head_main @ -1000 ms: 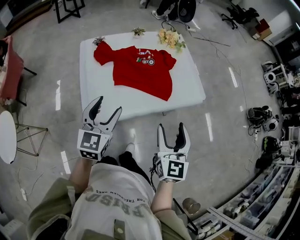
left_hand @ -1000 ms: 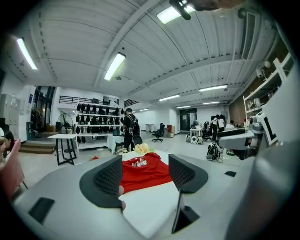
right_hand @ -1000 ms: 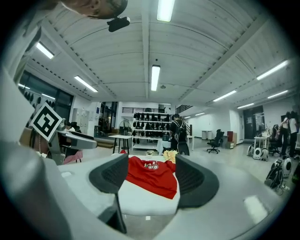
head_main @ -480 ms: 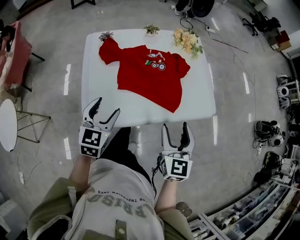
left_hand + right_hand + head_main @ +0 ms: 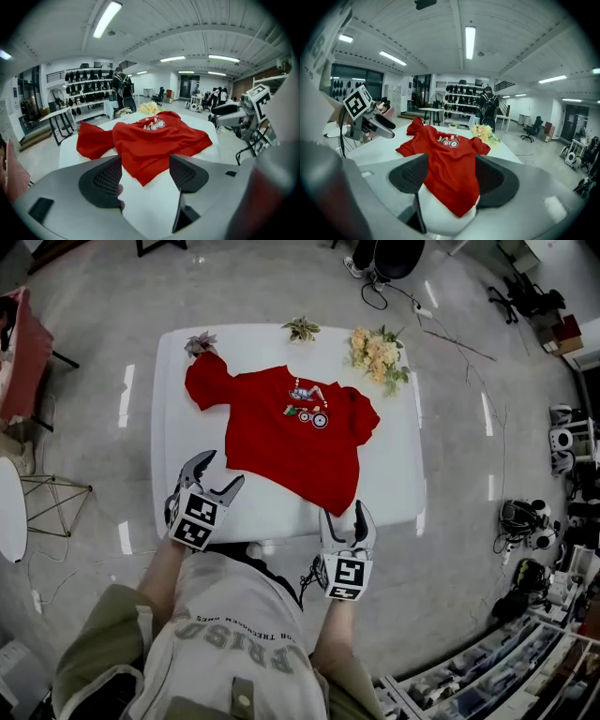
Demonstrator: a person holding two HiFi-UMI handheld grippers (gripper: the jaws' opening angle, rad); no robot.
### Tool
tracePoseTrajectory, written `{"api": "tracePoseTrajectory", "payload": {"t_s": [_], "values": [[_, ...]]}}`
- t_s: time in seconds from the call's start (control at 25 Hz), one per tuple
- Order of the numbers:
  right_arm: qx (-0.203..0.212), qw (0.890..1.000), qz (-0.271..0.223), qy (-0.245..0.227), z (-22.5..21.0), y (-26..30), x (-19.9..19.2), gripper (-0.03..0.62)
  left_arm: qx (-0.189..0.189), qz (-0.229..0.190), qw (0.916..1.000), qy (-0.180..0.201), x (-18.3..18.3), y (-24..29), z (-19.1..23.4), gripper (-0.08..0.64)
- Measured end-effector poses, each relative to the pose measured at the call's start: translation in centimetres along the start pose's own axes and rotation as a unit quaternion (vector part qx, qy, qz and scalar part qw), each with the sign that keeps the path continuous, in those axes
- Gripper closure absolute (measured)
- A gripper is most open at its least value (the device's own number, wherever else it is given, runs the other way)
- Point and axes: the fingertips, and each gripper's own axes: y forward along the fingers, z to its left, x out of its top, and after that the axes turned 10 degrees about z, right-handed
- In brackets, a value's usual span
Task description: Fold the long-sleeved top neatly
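A red long-sleeved top with a small printed picture on the chest lies spread and rumpled on the white table. One sleeve is bunched at the far left corner. My left gripper hovers open over the table's near left edge, just short of the top's hem. My right gripper stands open at the near edge, in line with the hem's lowest corner. Neither gripper has cloth between its pads.
Yellow flowers and two small plants sit along the table's far edge. A wire-legged stool stands to the left. Racks of equipment line the right. A person stands beyond the table.
Both grippers have moved forward and down from over the floor to the table's near edge. The table and top have come closer. The jaws look as wide as before.
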Motion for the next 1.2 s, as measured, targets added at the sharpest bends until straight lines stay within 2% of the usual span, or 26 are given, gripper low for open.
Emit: {"api": "tracePoseTrajectory", "payload": {"t_s": [0.12,0.32,0.48,0.6,0.68,0.72,0.76,0.8,0.88,0.96,1.08,1.2], "values": [[0.013,0.998,0.053,-0.021,-0.4,3.0,-1.4,0.29,-0.023,0.051,0.9983,0.016,-1.0,2.8,0.5,0.259],[0.057,0.987,0.13,-0.076,0.2,6.9,-3.6,0.29,-0.052,0.094,0.9939,0.025,-1.8,6.3,0.8,0.259],[0.087,0.971,0.185,-0.125,0.5,8.7,-5.9,0.291,-0.066,0.143,0.9857,0.06,-3.1,8.7,0.7,0.261],[0.111,0.953,0.221,-0.176,0.9,9.5,-7.5,0.295,-0.064,0.161,0.9815,0.081,-3.4,9.5,0.6,0.275],[0.124,0.939,0.238,-0.214,1.2,9.8,-8.4,0.335,-0.064,0.168,0.9797,0.089,-3.4,9.5,0.6,0.33],[0.13,0.933,0.243,-0.231,1.3,9.9,-8.6,0.401,-0.064,0.171,0.979,0.091,-3.4,9.4,0.5,0.377],[0.137,0.928,0.245,-0.246,1.4,10.0,-8.7,0.49,-0.065,0.171,0.9788,0.091,-3.3,9.3,0.3,0.432],[0.145,0.923,0.246,-0.259,1.5,9.9,-8.8,0.542,-0.065,0.169,0.9793,0.091,-3.3,9.1,0.1,0.467],[0.163,0.916,0.24,-0.275,1.9,9.6,-8.5,0.558,-0.052,0.157,0.9823,0.089,-3.1,8.0,-0.3,0.482],[0.178,0.916,0.22,-0.283,1.9,8.9,-7.6,0.561,-0.028,0.135,0.9869,0.084,-2.7,6.3,-0.7,0.486],[0.2,0.919,0.175,-0.292,1.8,6.9,-5.8,0.561,0.004,0.104,0.9925,0.064,-2.5,3.0,-1.6,0.489],[0.224,0.915,0.134,-0.307,1.9,4.5,-4.7,0.561,0.035,0.084,0.9953,0.033,-3.2,-0.3,-3.2,0.489]]}}
